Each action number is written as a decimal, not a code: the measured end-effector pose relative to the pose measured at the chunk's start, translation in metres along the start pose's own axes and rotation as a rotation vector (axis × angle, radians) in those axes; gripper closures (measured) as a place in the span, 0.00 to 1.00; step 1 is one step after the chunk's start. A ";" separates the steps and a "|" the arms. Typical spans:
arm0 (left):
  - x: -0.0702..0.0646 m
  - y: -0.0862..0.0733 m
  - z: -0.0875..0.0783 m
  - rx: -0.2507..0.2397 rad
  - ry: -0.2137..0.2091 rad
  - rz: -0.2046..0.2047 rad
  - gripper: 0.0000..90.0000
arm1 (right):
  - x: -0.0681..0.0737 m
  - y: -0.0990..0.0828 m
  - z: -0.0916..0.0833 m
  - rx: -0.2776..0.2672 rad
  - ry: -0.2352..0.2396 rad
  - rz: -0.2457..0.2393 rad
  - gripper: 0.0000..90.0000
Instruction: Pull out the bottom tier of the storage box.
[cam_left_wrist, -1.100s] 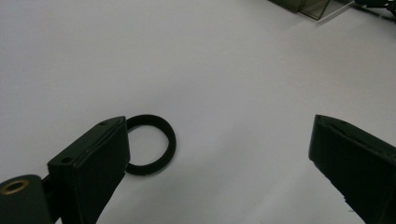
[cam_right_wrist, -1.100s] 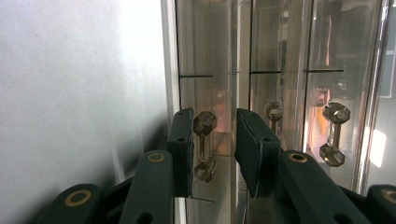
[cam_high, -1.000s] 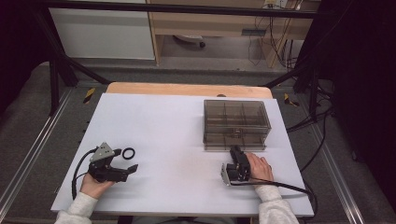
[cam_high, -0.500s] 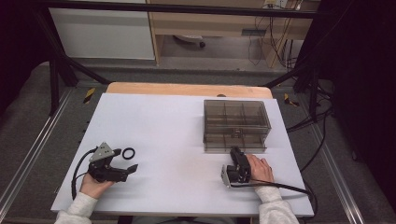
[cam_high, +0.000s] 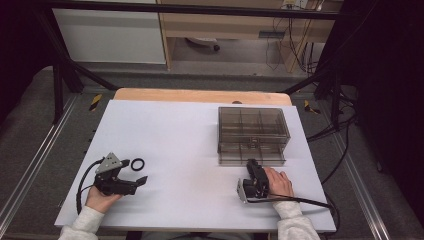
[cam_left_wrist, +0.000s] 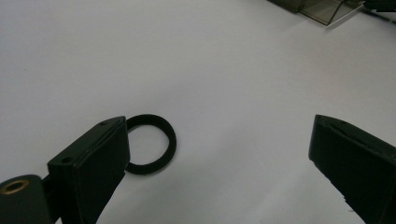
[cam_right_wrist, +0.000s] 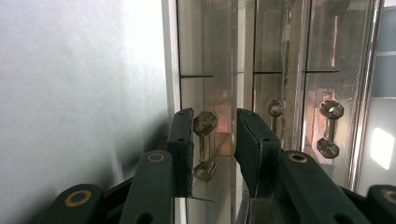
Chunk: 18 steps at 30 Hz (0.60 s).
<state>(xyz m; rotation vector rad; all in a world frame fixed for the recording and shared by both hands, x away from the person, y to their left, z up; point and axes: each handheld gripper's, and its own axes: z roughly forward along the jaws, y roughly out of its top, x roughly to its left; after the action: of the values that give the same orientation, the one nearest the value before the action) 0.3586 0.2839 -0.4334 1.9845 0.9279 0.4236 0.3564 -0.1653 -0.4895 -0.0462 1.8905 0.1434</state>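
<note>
High view: at lower right of the frame the right claw (cam_high: 251, 163) points at the front of the smoky clear drawer box (cam_high: 253, 134), right of centre on the white surface (cam_high: 180, 130). At lower left the left claw (cam_high: 141, 180) lies near a black ring (cam_high: 137, 163), well apart from the box.

Left gripper view: the jaws stand wide open with nothing between them; the ring (cam_left_wrist: 149, 143) lies flat on the surface just beside the left jaw, at lower left of the frame. It looks light and rubbery, easiest pinched across its band.

Right gripper view: the jaws flank a small clear drawer handle (cam_right_wrist: 205, 146), a thin bar with faceted knobs at both ends, low in the centre of the frame. A gap shows on either side, so the pads do not look pressed on it yet. The hard plastic is probably slippery and brittle; gripping the bar between its knobs should stop it sliding out, and the light box may shift when pulled.
</note>
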 end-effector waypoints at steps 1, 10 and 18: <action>0.000 0.000 0.000 0.000 0.000 0.000 0.05 | 0.000 0.000 0.000 -0.001 0.001 -0.002 0.76; 0.000 0.000 0.000 -0.002 0.000 -0.003 0.05 | 0.000 0.000 -0.005 -0.005 0.010 -0.004 0.76; 0.000 0.000 0.000 0.002 0.000 -0.001 0.05 | 0.001 0.001 -0.009 0.002 0.017 0.004 0.76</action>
<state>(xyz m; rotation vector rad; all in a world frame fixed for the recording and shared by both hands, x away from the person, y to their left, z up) 0.3587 0.2842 -0.4335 1.9855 0.9295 0.4222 0.3475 -0.1651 -0.4871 -0.0427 1.9079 0.1443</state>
